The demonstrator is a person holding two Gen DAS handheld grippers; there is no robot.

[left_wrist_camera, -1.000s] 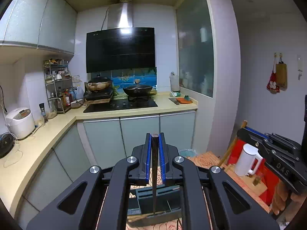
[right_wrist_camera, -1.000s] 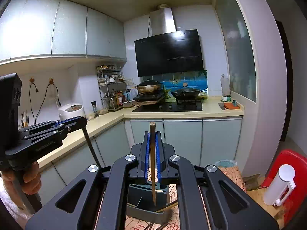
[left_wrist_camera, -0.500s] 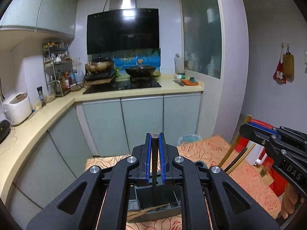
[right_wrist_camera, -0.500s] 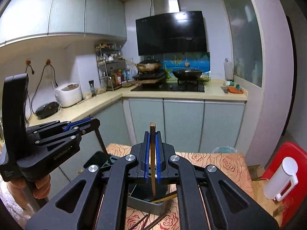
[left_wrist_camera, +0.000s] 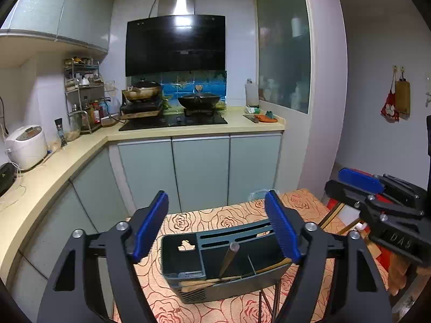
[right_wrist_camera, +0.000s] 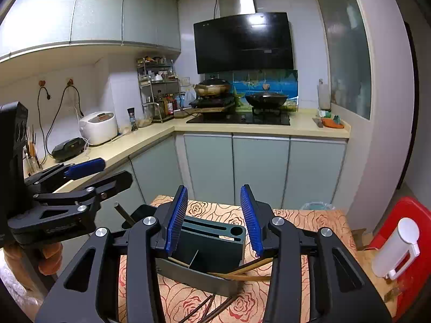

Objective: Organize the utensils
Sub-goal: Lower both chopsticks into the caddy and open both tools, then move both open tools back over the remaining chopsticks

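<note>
Nearest the lens, the left claw (left_wrist_camera: 216, 231) is opening, its blue pads (left_wrist_camera: 281, 230) spread wide with nothing pressed between them. Just beyond it, at 6 o'clock in the left wrist view, a dark utensil holder (left_wrist_camera: 215, 266) sits on a rose-patterned tabletop (left_wrist_camera: 215, 218). A metal-tipped chopstick (left_wrist_camera: 229, 258) leans free in the holder's middle compartment, and wooden chopsticks (left_wrist_camera: 212, 282) lie slanted across its front.

The right claw (right_wrist_camera: 214, 216) is also opening, released, framing the same holder (right_wrist_camera: 212, 245) from the other side; wooden chopsticks (right_wrist_camera: 242, 273) jut over its front edge at 5 o'clock, and dark chopsticks (right_wrist_camera: 204, 308) lie loose on the cloth below. At 9 o'clock in that view a hand (right_wrist_camera: 47, 255) grips the left tool.

A white kettle (right_wrist_camera: 396, 250) stands on a red stool (right_wrist_camera: 398, 210) at 3 o'clock. Farther back, pale cabinets (left_wrist_camera: 200, 169) run under a counter carrying a rice cooker (left_wrist_camera: 25, 146) at 9 o'clock, a wok (left_wrist_camera: 199, 99) on the hob and a black range hood (left_wrist_camera: 175, 44) at 12 o'clock.
</note>
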